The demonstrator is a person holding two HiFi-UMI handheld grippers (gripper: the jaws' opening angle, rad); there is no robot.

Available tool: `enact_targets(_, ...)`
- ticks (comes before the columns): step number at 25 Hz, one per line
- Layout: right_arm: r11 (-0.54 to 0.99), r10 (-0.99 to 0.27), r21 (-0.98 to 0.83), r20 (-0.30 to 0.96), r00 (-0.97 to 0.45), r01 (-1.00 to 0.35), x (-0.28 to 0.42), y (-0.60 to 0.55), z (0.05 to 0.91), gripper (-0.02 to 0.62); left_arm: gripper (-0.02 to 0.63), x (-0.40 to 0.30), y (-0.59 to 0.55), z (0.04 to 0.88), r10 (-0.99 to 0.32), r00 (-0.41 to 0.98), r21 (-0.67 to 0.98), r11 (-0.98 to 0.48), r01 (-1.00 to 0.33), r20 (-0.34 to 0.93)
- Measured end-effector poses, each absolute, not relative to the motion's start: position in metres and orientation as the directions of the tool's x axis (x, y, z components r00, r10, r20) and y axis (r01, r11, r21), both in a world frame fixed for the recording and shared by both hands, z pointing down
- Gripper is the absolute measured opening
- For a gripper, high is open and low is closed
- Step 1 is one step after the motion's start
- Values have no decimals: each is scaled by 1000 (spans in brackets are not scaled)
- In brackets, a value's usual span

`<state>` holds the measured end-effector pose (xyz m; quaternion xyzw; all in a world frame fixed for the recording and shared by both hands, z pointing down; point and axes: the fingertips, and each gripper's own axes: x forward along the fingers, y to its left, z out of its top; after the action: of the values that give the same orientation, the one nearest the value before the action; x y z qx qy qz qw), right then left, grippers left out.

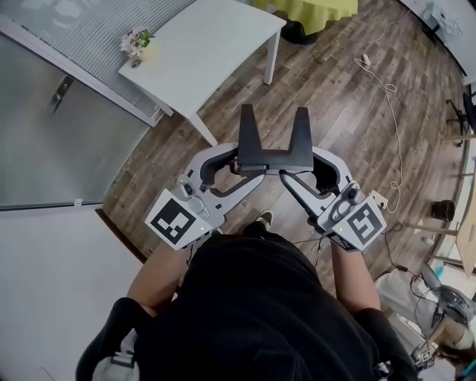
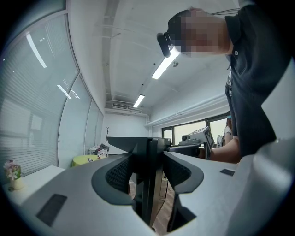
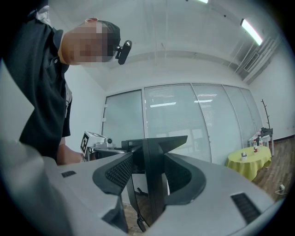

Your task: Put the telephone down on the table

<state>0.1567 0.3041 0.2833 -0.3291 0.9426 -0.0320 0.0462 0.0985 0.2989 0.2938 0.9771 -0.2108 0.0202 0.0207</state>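
Note:
The telephone (image 1: 271,145) is a black piece with two upright prongs, carried level above the wood floor in front of the person. My left gripper (image 1: 236,165) is shut on its left end and my right gripper (image 1: 286,175) is shut on its right end. In the left gripper view the black telephone (image 2: 150,152) stands edge-on between the ribbed pads (image 2: 120,175) of the left gripper (image 2: 147,173). The right gripper view shows the telephone (image 3: 152,152) clamped the same way in the right gripper (image 3: 147,173). The white table (image 1: 216,45) lies ahead, up and to the left.
A small flower pot (image 1: 137,43) stands at the table's left corner, next to a glass wall (image 1: 67,134). A round table with a yellow-green cloth (image 1: 312,11) is further off. A white cable (image 1: 387,89) trails over the floor at the right.

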Motion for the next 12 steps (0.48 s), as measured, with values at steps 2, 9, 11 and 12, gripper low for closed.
enact_targets(2, 784, -620, -93, -72, -782, -613, 168, 299, 281, 227, 213, 111, 294, 291, -418, 907, 28, -907, -419, 44)
enact_targets(9, 790, -613, -100, -91, -785, -605, 199, 290, 279, 227, 213, 140, 285, 290, -419, 906, 15, -907, -420, 61)
enact_targets(11, 786, -617, -101, -96, -781, -609, 204, 286, 278, 227, 213, 147, 281, 288, -416, 907, 17, -908, -418, 60)
enact_targets(12, 785, -619, -103, -99, -779, -611, 207, 284, 278, 227, 213, 149, 279, 288, -414, 908, 17, -909, -416, 61)
